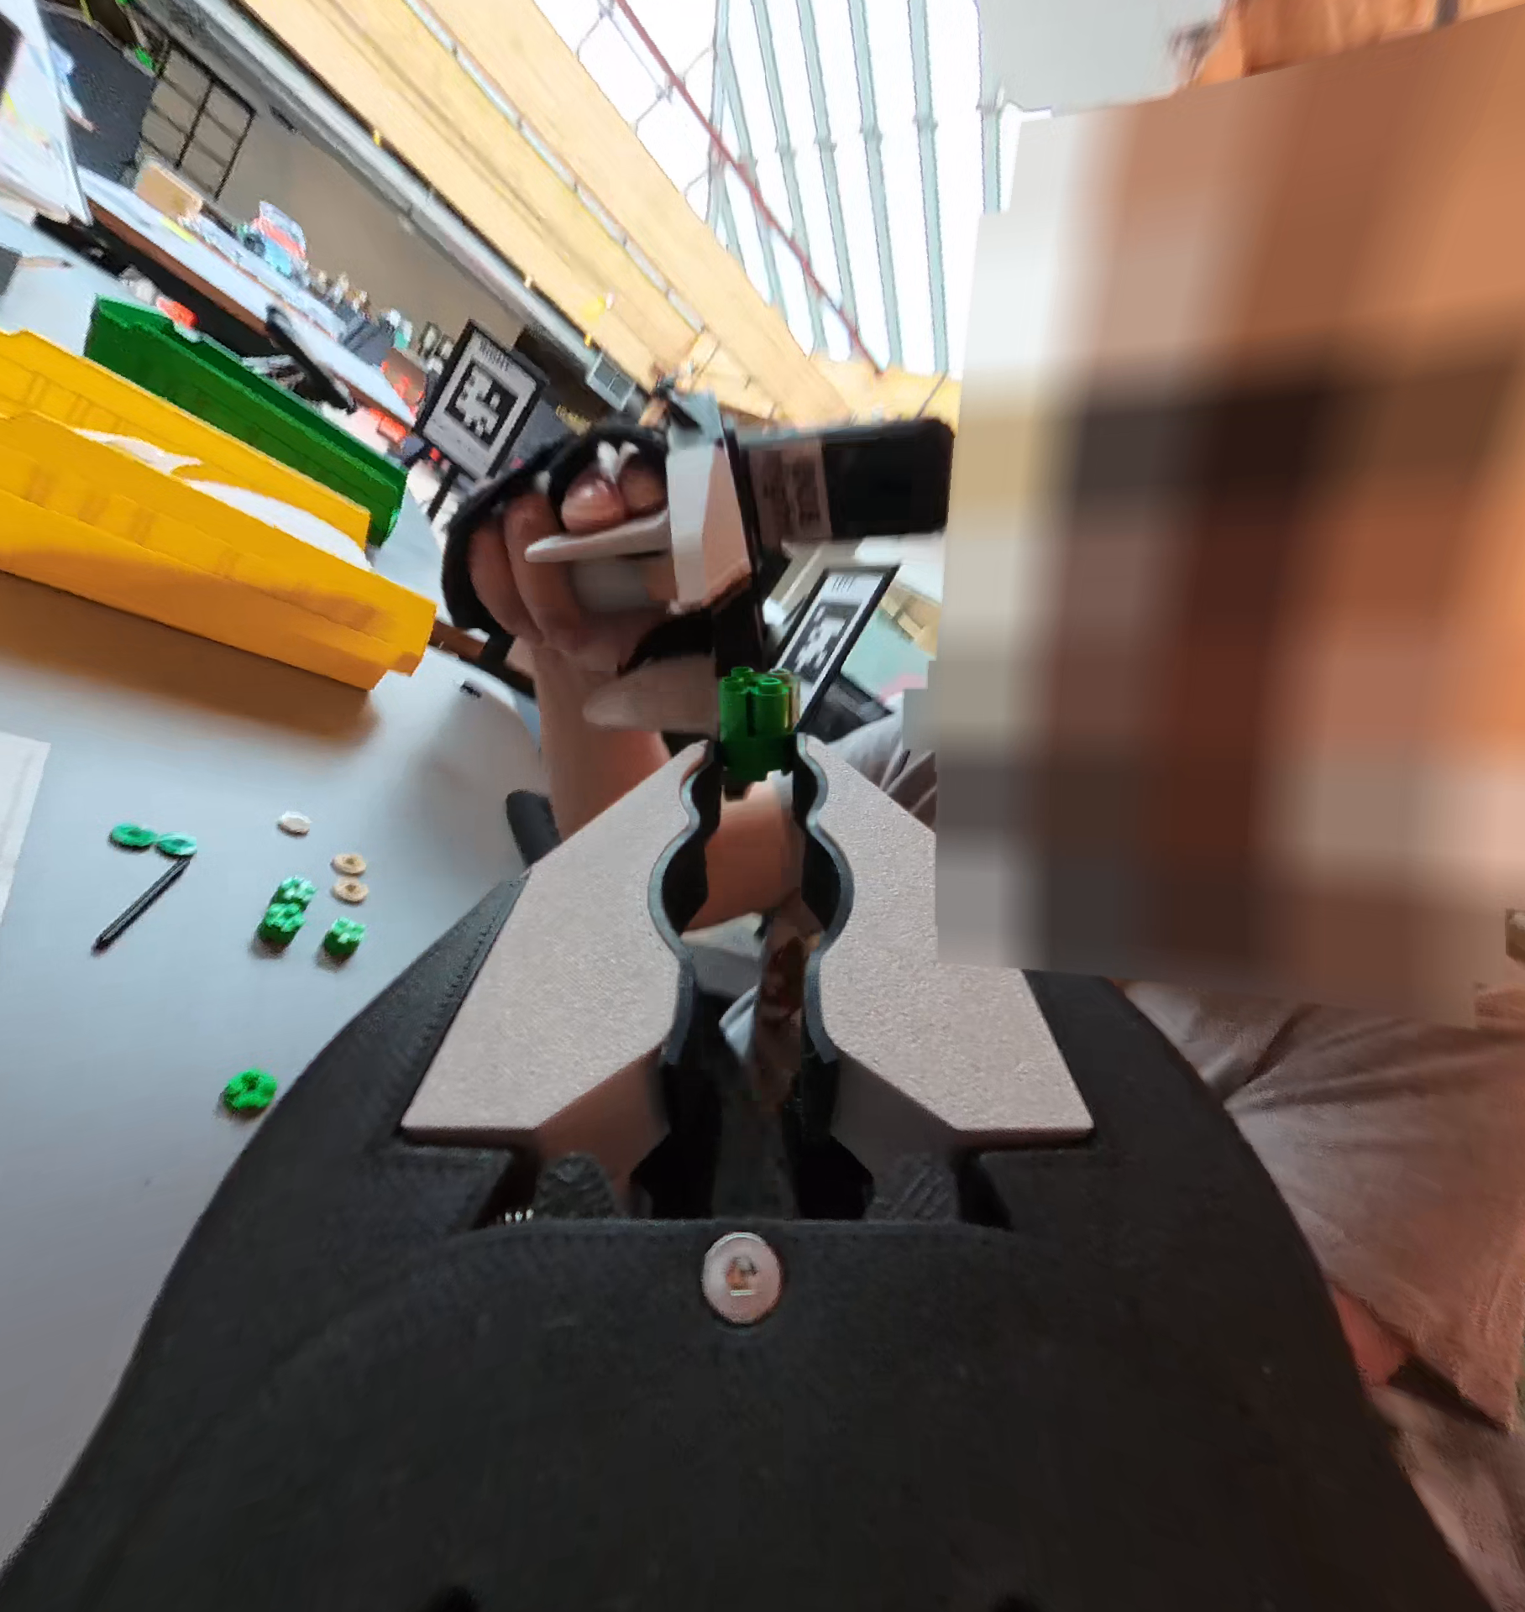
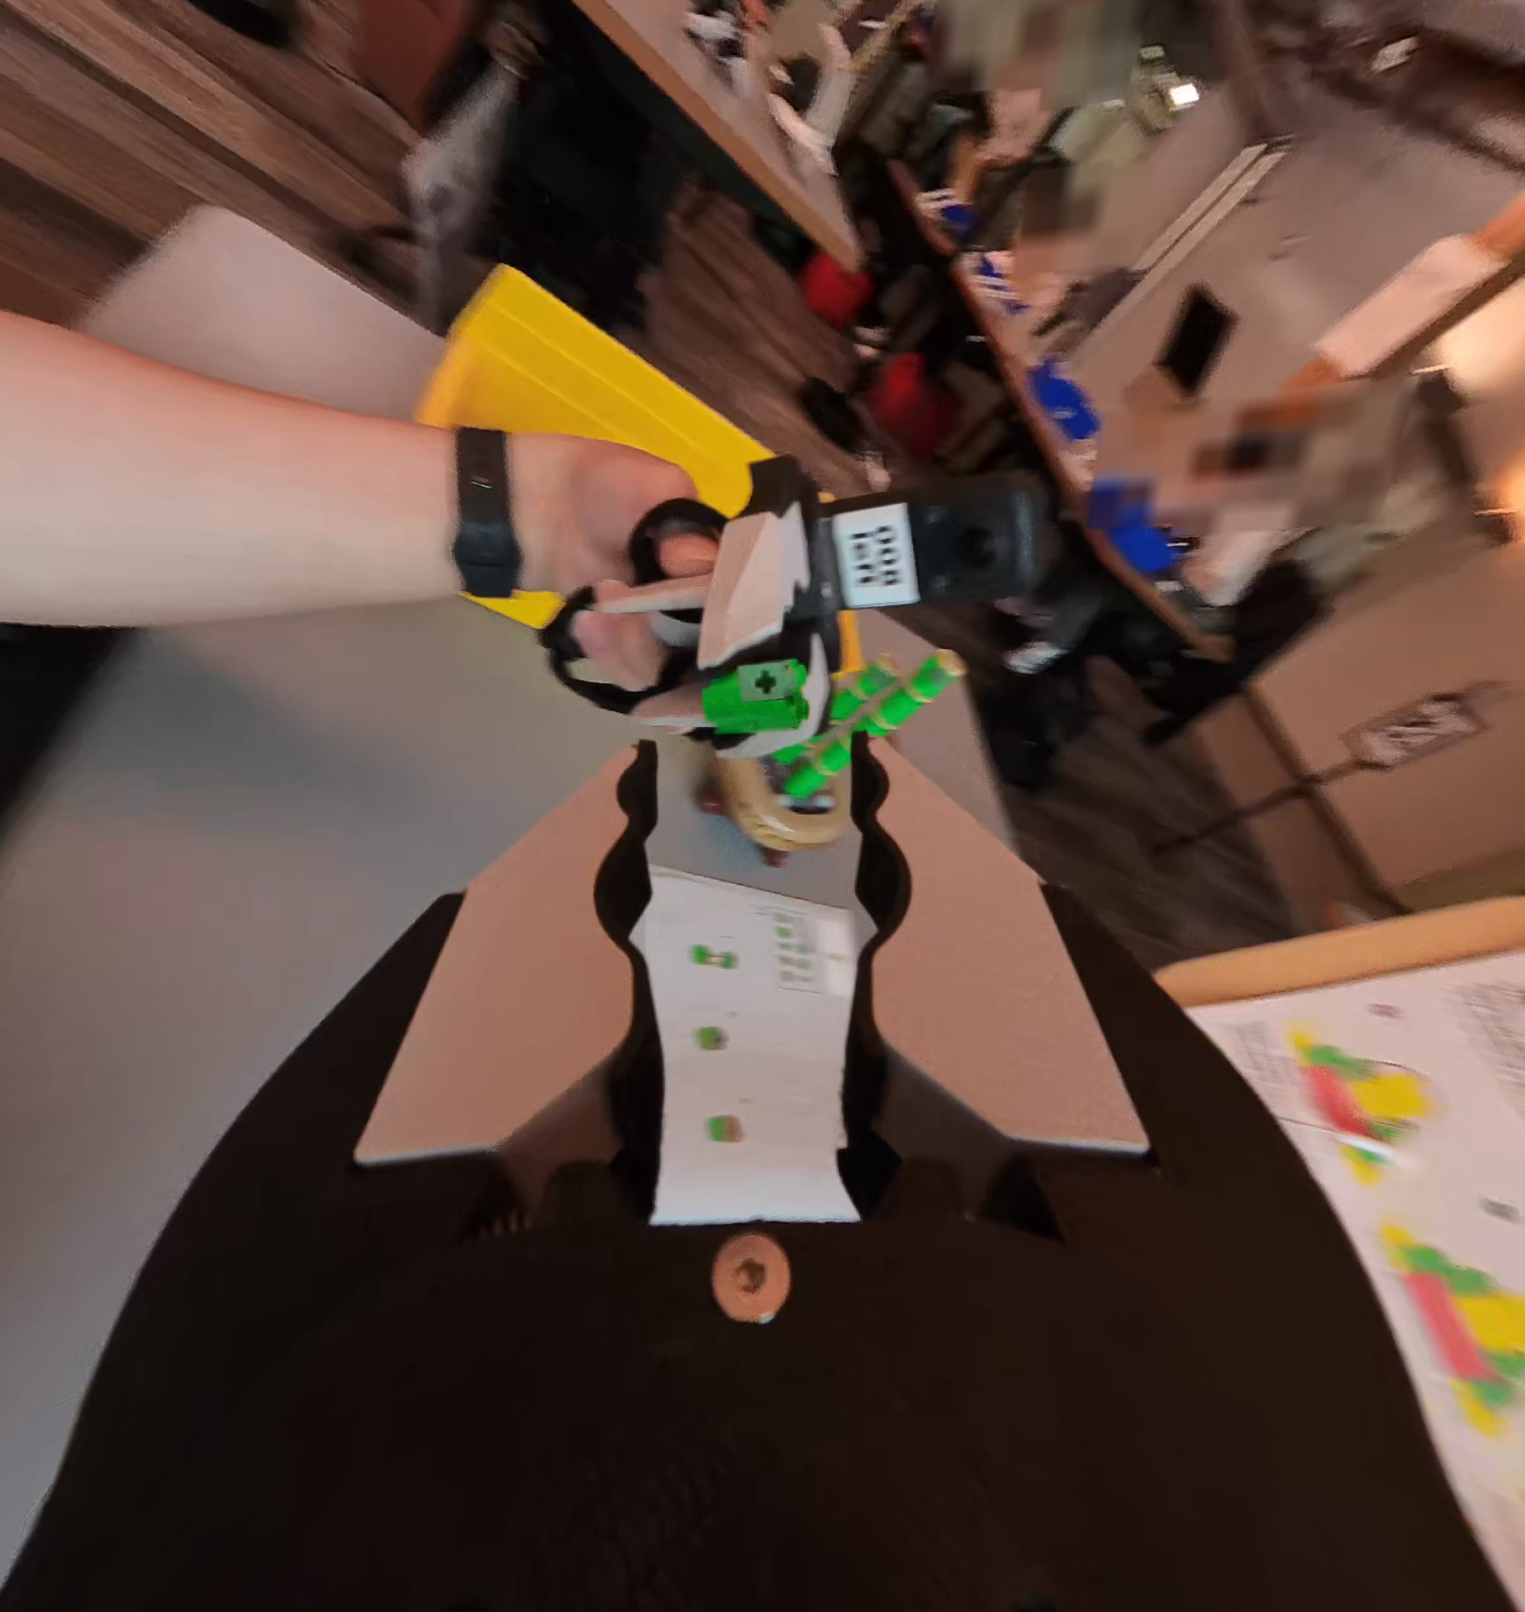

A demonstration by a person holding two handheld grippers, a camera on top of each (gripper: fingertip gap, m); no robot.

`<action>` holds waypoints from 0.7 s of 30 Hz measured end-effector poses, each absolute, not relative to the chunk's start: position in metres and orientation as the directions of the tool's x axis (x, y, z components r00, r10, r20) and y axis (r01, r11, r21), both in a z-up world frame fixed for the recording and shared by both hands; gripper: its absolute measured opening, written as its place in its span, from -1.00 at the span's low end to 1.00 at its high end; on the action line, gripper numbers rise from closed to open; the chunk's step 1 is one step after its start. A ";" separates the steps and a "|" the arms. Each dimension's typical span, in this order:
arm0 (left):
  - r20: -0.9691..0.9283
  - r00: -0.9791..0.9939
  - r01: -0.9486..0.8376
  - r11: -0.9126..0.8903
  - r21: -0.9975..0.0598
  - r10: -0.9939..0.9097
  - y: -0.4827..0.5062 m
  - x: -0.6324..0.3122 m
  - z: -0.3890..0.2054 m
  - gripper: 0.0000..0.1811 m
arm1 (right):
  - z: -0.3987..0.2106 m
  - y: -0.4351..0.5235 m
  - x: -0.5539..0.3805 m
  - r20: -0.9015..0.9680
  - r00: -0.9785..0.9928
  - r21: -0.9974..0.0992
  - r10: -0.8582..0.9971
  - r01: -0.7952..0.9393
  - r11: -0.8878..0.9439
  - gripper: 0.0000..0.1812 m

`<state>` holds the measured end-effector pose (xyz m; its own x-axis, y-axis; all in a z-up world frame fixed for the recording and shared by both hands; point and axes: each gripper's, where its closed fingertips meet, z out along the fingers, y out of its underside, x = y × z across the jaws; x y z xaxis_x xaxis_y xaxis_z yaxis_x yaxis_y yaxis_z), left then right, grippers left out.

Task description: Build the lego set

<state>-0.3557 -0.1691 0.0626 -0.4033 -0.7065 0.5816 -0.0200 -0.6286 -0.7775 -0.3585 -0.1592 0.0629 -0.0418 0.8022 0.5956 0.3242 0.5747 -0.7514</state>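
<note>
My left gripper (image 1: 752,752) is raised off the table and shut on a small bright green lego piece (image 1: 755,717) with studs on its far end. The same piece (image 2: 755,702) shows in the right wrist view, held at the left gripper's tips, with a cross-shaped hole facing me. My right gripper (image 2: 755,755) is open and empty, its tips just short of that piece. A green stalk assembly with tan rings (image 2: 868,715) lies beyond it. Loose green round pieces (image 1: 288,911), tan round plates (image 1: 349,877) and a black axle (image 1: 144,903) lie on the grey table (image 1: 174,1221).
Yellow bins (image 1: 174,532) and a green bin (image 1: 244,392) stand at the table's far left. An instruction sheet (image 2: 750,1047) lies below my right gripper and a printed booklet (image 2: 1396,1221) to its right. A tan ring-shaped part (image 2: 785,824) lies on the table. A person sits close on the right. Left and right tips are no more than a few centimetres apart.
</note>
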 end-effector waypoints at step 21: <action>0.467 -0.498 -0.314 -0.350 -0.882 -0.731 -0.233 -0.337 0.019 -0.85 | 0.025 -0.227 -0.353 0.291 -0.476 -0.848 0.829 0.272 0.454 -0.81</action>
<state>-0.3373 -0.2329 0.0186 -0.4976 -0.7308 0.4672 -0.3144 -0.3501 -0.8824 -0.3528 -0.2267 0.0251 -0.4764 0.8295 0.2915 0.2722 0.4544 -0.8482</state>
